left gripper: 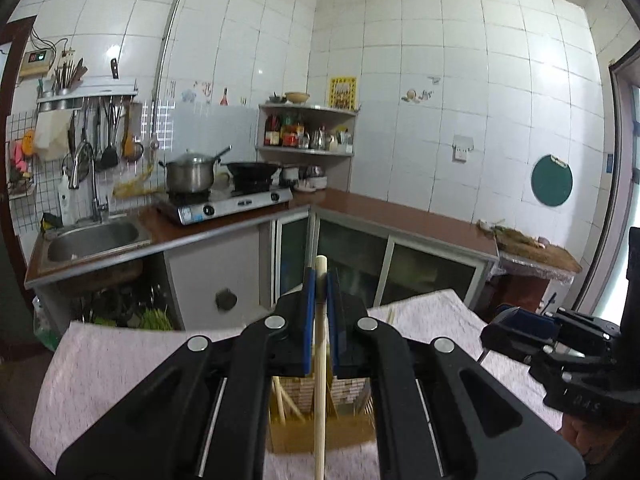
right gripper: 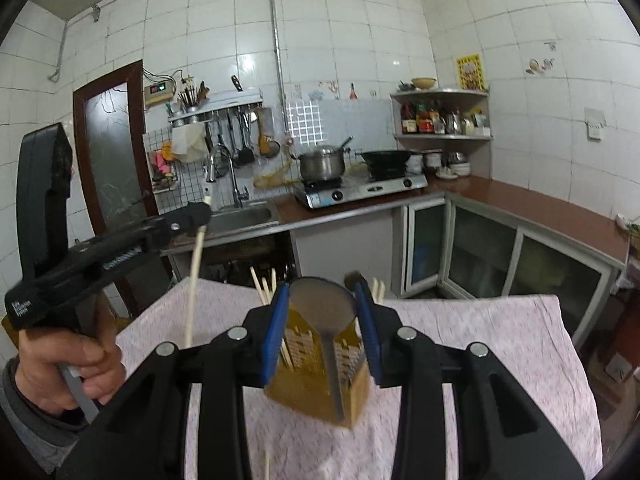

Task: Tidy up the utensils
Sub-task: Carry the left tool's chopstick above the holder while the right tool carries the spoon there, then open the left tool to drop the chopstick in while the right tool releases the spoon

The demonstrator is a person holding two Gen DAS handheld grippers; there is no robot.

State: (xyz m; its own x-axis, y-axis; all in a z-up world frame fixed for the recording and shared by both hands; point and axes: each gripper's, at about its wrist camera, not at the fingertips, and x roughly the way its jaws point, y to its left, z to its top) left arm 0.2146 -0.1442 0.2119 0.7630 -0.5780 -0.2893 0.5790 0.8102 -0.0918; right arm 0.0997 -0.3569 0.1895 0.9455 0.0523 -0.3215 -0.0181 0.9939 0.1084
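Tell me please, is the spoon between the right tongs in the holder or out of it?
Out of it. The spoon hangs in the right tongs, its handle tip in front of the yellow holder, not inside.

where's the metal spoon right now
The metal spoon is clamped between the right gripper's blue pads at the centre of the right wrist view, bowl up, handle hanging down over the yellow utensil holder on the cloth-covered table.
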